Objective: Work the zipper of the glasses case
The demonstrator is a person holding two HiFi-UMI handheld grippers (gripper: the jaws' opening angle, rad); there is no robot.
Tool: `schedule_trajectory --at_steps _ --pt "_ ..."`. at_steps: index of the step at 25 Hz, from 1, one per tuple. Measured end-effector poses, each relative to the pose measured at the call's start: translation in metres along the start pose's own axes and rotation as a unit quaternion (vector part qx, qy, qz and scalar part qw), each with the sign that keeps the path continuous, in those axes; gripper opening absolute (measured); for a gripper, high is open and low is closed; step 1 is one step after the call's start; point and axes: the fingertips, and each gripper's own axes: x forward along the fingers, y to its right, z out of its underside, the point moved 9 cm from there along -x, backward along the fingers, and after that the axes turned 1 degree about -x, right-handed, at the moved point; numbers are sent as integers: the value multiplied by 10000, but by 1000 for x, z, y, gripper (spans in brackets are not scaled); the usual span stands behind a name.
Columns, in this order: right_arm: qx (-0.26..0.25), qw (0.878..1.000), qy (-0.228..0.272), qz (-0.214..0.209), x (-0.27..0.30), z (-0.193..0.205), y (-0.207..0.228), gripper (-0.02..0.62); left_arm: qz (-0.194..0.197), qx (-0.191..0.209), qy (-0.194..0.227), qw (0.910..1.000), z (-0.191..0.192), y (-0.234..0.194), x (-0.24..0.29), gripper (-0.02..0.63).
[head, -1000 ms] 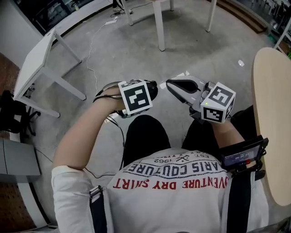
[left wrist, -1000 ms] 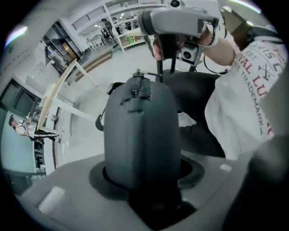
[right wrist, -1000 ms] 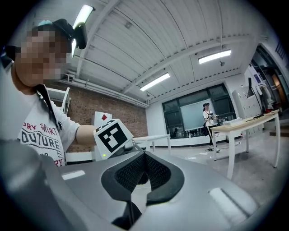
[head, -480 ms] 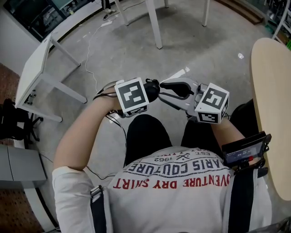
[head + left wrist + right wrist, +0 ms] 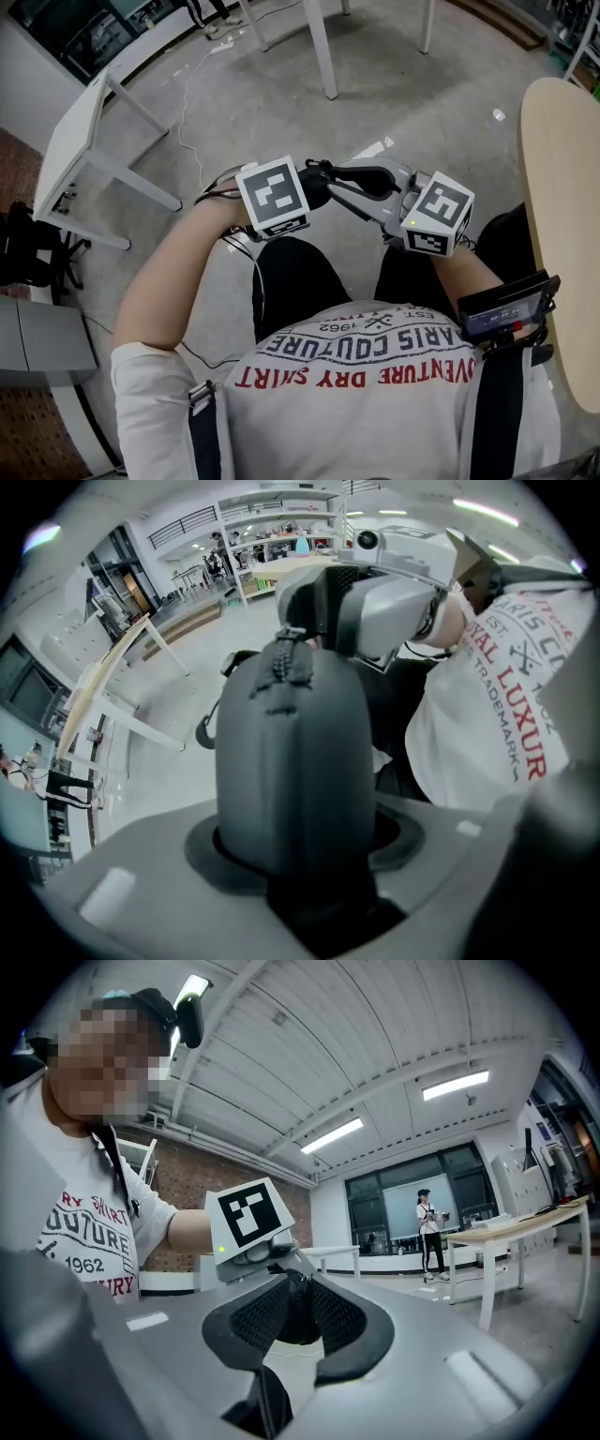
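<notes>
1. Grey concrete floor (image 5: 272,112), with a thin white cable (image 5: 187,98) trailing across it.
2. White rectangular table (image 5: 70,136) on slanted white legs, left side of the head view.
3. Upright white table legs (image 5: 319,52), top of that view.
4. Pale wooden rounded tabletop (image 5: 562,206), right edge.
5. Black chair (image 5: 28,248), partly cut off, near the white rectangular table.
6. Long white ceiling strip lights (image 5: 455,1085).
7. Red brick wall (image 5: 187,1180).
8. Distant standing person (image 5: 431,1232) before dark windows, near a wooden-topped table on white legs (image 5: 511,1232).
9. White shelving (image 5: 281,546), contents too small to tell.

The glasses case (image 5: 291,761) looks matt and smooth, the table (image 5: 562,234) pale wood, the floor (image 5: 281,122) dull concrete
</notes>
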Motion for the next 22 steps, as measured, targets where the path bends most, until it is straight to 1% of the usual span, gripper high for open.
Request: schedule_trajectory --at_steps 1,2,3,6,12,15,19,22 --pt "-38 10000 -28 26 1 0 0 72 11 -3 -14 10000 1 0 0 247" --pt "-71 10000 -55 42 1 0 0 39 16 8 -30 10000 1 0 1 247" --pt "-91 9999 -77 39 1 0 0 29 14 24 -43 10000 1 1 1 247" --pt "-106 9999 -125 -42 -2 2 0 28 18 76 -41 10000 -1 4 4 247" --pt "-193 9983 -290 -466 -1 -3 -2 26 -20 417 89 9991 4 9 1 247" --pt "-303 9964 -393 -682 -1 -7 -3 26 83 483 223 9985 6 13 -1 247" --pt "-398 9930 -543 -972 -1 -10 -5 25 159 608 305 9976 8 18 0 247" --pt "-478 9899 -631 -1177 -3 -12 -6 25 292 730 422 9960 8 22 0 247"
